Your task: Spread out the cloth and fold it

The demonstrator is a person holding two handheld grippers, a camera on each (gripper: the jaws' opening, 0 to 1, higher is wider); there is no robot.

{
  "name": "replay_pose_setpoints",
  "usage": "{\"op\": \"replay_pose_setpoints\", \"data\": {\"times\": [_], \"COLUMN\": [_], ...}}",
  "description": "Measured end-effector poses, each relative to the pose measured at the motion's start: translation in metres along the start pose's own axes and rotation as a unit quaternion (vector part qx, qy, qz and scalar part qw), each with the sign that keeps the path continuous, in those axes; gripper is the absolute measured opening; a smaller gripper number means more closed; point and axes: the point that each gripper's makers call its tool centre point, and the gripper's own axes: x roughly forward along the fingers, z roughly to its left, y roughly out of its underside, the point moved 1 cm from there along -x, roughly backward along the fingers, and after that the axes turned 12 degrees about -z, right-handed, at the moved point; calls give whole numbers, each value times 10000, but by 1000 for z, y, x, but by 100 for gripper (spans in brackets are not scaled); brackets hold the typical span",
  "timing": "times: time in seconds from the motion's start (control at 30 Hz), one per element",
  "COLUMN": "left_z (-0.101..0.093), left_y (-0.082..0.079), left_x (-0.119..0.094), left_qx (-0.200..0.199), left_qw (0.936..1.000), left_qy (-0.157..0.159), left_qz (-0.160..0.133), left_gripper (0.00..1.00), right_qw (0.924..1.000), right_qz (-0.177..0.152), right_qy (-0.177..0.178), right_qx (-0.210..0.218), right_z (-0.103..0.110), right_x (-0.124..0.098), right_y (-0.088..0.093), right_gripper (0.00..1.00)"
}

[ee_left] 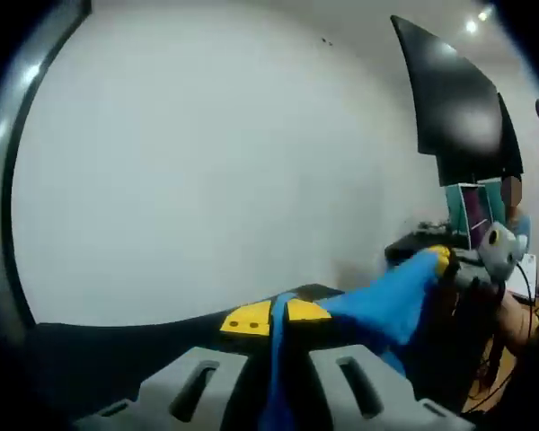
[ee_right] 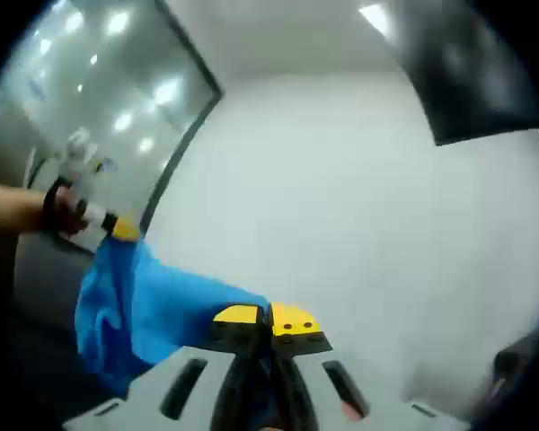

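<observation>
A blue cloth [ee_left: 391, 301] hangs stretched in the air between my two grippers. In the left gripper view my left gripper [ee_left: 276, 316] is shut on one edge of it, and the fabric runs down between the yellow-tipped jaws. The right gripper [ee_left: 449, 262] shows at the right of that view, holding the far end. In the right gripper view my right gripper [ee_right: 268, 317] is shut on the blue cloth [ee_right: 153, 310], which stretches left toward the left gripper [ee_right: 117, 226] held in a hand [ee_right: 58, 208].
A plain white wall [ee_left: 216, 162] stands ahead. A large dark screen [ee_left: 458, 108] hangs at the upper right. A glass partition [ee_right: 99, 99] with a dark frame is at the left of the right gripper view. A dark table surface [ee_left: 117, 346] lies below.
</observation>
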Motion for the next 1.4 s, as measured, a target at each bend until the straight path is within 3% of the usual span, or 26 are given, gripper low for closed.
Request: {"op": "replay_pose_setpoints", "data": {"times": [0.13,0.23,0.47,0.6,0.73,0.8,0.9,0.97,1.1,1.23,1.33,1.4], "left_z": [-7,-15,-23,-21,-25,-37,-46,-49,-43,-31,-18,-12], "left_y": [-12,-32,-77,-99,-121,-139,-173,-191,-228,-259,-278,-294], "left_x": [-6,-10,-29,-37,-46,-54,-70,-79,-91,-96,-95,-93], "left_qx": [163,401,974,909,846,476,914,940,1139,1529,1960,1993], "left_qw": [9997,9986,9926,9918,9907,9905,9815,9790,9734,9676,9631,9609], "left_qy": [153,241,231,202,218,366,350,328,236,-8,-295,-394], "left_qz": [-79,-243,-689,-880,-1042,-1240,-1643,-1778,-1972,-2008,-1821,-1882], "left_gripper": [0,0,0,0,0,0,0,0,0,0,0,0], "right_qw": [9997,9990,9965,9940,9936,9938,9898,9873,9810,9753,9729,9724], "right_qz": [-103,-339,-550,-680,-823,-866,-1222,-1402,-1698,-1877,-1938,-1903], "right_qy": [-52,-109,-350,-438,-470,-524,-675,-744,-919,-1145,-1258,-1320], "right_qx": [-199,-276,-517,-736,-609,-466,-290,3,213,214,137,294], "right_z": [-4,-4,-3,1,4,7,13,17,27,48,60,65], "right_x": [16,27,42,46,42,37,32,29,26,28,38,47], "right_y": [-33,-57,-97,-117,-129,-137,-160,-177,-204,-219,-220,-213], "right_gripper": [0,0,0,0,0,0,0,0,0,0,0,0]}}
